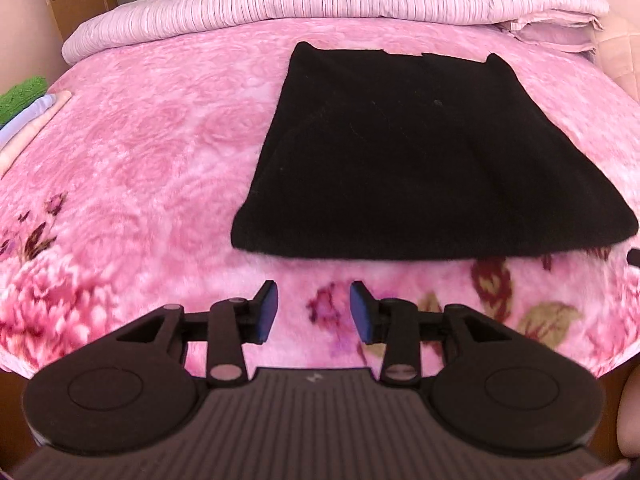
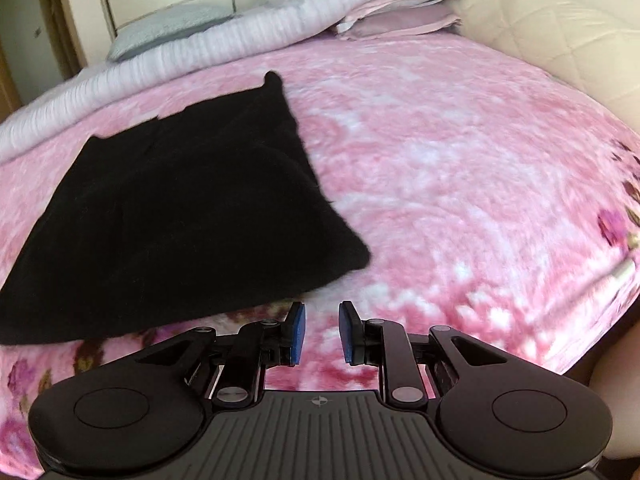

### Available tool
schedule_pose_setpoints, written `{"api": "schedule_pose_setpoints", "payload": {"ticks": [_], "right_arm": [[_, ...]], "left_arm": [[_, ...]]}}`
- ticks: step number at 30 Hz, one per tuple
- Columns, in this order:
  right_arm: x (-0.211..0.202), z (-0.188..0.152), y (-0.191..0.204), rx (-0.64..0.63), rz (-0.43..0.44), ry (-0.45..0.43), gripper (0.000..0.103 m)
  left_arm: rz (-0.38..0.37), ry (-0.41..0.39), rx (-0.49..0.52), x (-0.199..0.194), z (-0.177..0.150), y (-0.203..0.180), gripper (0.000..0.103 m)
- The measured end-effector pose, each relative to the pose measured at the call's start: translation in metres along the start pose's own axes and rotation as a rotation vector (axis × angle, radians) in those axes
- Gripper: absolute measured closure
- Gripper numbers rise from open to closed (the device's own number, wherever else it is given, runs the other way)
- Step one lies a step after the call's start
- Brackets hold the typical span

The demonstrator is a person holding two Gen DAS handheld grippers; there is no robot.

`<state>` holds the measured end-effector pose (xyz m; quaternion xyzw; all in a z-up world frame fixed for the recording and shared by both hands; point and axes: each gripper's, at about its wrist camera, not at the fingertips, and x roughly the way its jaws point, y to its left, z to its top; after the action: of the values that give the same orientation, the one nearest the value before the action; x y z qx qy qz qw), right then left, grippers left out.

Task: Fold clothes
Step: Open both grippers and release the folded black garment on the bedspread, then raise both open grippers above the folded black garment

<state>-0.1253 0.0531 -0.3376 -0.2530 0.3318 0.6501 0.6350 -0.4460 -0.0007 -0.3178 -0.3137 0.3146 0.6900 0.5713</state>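
Folded black fleece garment [image 1: 424, 152] lies flat on the pink floral plush blanket [image 1: 152, 152]. Left gripper [image 1: 313, 312] hovers just short of its near edge, fingers apart and empty; right gripper [image 2: 321, 334] hovers by its right corner, likewise parted. Striped quilt [image 1: 280, 4] bunched behind.

Right gripper [image 2: 320, 330] low in the frame, blue-padded fingers [image 2: 297, 334] parted with nothing between them, held just above the pink floral blanket [image 2: 460, 184]. Black garment [image 2: 180, 208] folded flat on the blanket to the left, its near corner close to the left finger, not touching. Rolled pale quilt [image 2: 240, 36] and stacked pink pillows [image 2: 400, 12] along the far edge.
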Motion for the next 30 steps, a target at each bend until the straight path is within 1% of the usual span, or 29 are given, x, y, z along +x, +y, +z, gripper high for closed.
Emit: {"api": "schedule_pose_setpoints", "payload": {"ticks": [3, 4, 7, 10, 12, 14, 16, 18, 20, 23, 25, 28, 30], "right_arm": [[0.003, -0.001, -0.006, 0.007, 0.004, -0.025, 0.082], [0.006, -0.002, -0.007, -0.008, -0.009, -0.032, 0.082], [0.018, -0.004, -0.009, -0.1, -0.103, -0.034, 0.082], [0.019, -0.004, -0.007, -0.18, -0.185, -0.042, 0.082], [0.004, -0.001, -0.001, -0.148, -0.164, -0.045, 0.082], [-0.018, -0.002, 0.007, -0.074, -0.071, -0.078, 0.082], [-0.042, -0.004, 0.021, -0.07, -0.004, -0.09, 0.082], [-0.068, -0.011, 0.037, -0.101, 0.051, -0.1, 0.082], [-0.079, -0.017, 0.044, -0.133, 0.056, -0.104, 0.082], [-0.096, -0.027, 0.055, -0.181, 0.062, -0.11, 0.082], [-0.096, -0.032, 0.056, -0.186, 0.036, -0.092, 0.082], [-0.091, -0.036, 0.057, -0.188, 0.025, -0.066, 0.082], [-0.09, -0.038, 0.059, -0.188, 0.017, -0.062, 0.082]], "left_arm": [[0.024, -0.008, 0.013, -0.005, -0.007, -0.005, 0.067], [0.031, -0.011, 0.021, -0.006, -0.009, -0.006, 0.067], [0.06, -0.014, 0.057, -0.011, -0.016, -0.01, 0.066], [0.064, -0.019, 0.06, -0.02, -0.025, -0.009, 0.066], [0.045, -0.036, 0.037, -0.032, -0.03, -0.006, 0.066], [0.018, -0.059, 0.028, -0.045, -0.032, -0.003, 0.066], [-0.008, -0.083, 0.03, -0.06, -0.034, -0.002, 0.065], [-0.031, -0.105, 0.027, -0.072, -0.032, 0.003, 0.063], [-0.041, -0.125, 0.009, -0.08, -0.031, 0.007, 0.062], [-0.048, -0.139, -0.008, -0.082, -0.028, 0.013, 0.062], [-0.059, -0.132, -0.023, -0.078, -0.027, 0.015, 0.062], [-0.061, -0.11, -0.039, -0.07, -0.028, 0.014, 0.062], [-0.078, -0.099, -0.045, -0.068, -0.029, 0.014, 0.062]]}}
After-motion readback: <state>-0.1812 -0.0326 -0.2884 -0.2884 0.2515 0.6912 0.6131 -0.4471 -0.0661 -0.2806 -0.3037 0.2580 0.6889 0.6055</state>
